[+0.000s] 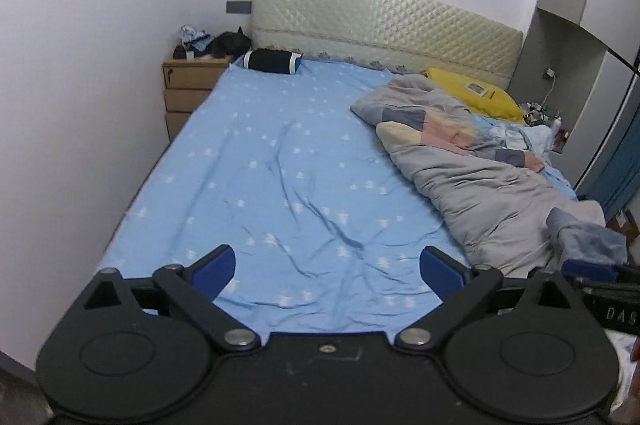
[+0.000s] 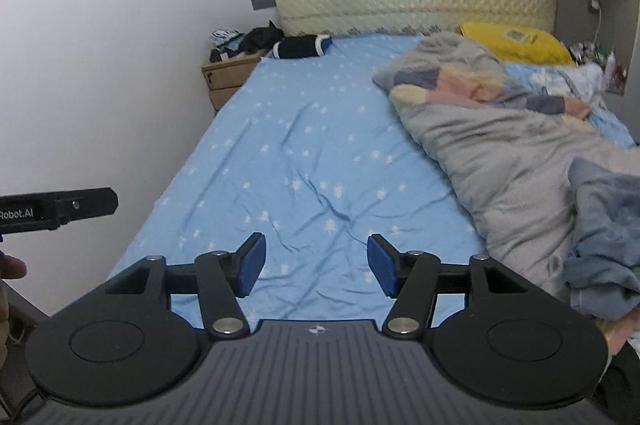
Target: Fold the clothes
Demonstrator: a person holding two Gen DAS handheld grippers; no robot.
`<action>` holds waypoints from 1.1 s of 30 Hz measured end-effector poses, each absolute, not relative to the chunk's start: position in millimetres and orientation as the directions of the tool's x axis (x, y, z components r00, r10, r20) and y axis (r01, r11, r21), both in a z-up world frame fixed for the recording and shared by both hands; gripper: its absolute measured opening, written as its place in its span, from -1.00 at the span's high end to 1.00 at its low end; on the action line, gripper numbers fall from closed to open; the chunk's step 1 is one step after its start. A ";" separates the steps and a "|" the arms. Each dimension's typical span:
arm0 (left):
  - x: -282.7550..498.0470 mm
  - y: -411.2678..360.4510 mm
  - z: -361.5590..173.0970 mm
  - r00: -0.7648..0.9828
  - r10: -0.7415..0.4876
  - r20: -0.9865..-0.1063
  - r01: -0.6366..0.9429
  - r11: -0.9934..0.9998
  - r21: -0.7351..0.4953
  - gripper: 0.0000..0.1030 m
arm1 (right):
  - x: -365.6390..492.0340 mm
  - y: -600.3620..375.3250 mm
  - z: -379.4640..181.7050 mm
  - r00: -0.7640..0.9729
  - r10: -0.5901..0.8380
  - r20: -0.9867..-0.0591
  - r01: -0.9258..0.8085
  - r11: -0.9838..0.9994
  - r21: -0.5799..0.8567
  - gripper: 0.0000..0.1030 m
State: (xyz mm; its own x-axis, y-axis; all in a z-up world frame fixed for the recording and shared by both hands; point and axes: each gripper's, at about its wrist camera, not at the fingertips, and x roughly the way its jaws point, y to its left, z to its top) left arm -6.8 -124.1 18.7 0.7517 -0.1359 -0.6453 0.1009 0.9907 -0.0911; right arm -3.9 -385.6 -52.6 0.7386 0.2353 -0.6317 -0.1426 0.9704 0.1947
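- Left wrist view: the left gripper (image 1: 327, 267) hangs over the foot of the bed with its blue pads spread wide and nothing between them.
- The right gripper (image 2: 316, 262) is likewise parted and empty, held above the same patch of star-printed blue sheet (image 2: 304, 153).
- The garment to fold looks to be the crumpled blue-grey cloth (image 2: 604, 241), heaped at the near right on the end of the grey duvet (image 2: 500, 161), well to the right of both tools.
- Risk, as I judge it: a pinch into that heap could catch duvet along with the cloth, since the two lie touching and close in tone; a grab on a random bunch and not on an edge would lift it tangled.
- The bare sheet is already creased, so dragging the cloth across it could ruck it further.
- The right wrist view shows the cloth large and layered; the left shows only a corner of it (image 1: 586, 239), partly behind the other tool.
- The left view shows more of the bedside drawers (image 1: 188, 93).
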 end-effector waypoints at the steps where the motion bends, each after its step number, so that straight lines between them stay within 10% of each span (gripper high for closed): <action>1: -9.4 -118.5 20.5 0.752 -0.129 -0.646 0.103 0.992 -0.077 -0.92 | -6.3 -377.6 -51.0 0.743 0.233 -0.628 -0.143 0.971 0.191 -0.23; 22: -17.3 -66.1 25.9 0.770 -0.094 -0.631 0.084 0.995 -0.046 -0.99 | -9.8 -315.8 -45.9 0.740 0.229 -0.632 -0.111 0.969 0.222 -0.93; 33: -12.8 -63.7 28.0 0.765 -0.073 -0.640 0.060 0.997 -0.042 -0.99 | -3.4 -307.7 -47.6 0.725 0.179 -0.665 -0.104 0.983 0.151 -0.94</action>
State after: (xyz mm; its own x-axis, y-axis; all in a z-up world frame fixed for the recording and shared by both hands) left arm -12.8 -63.7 28.0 0.7649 -0.0735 -0.6399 0.0604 0.9973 -0.0424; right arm -3.4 -307.7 -47.6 0.7248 0.1788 -0.6653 -0.1040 0.9831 0.1508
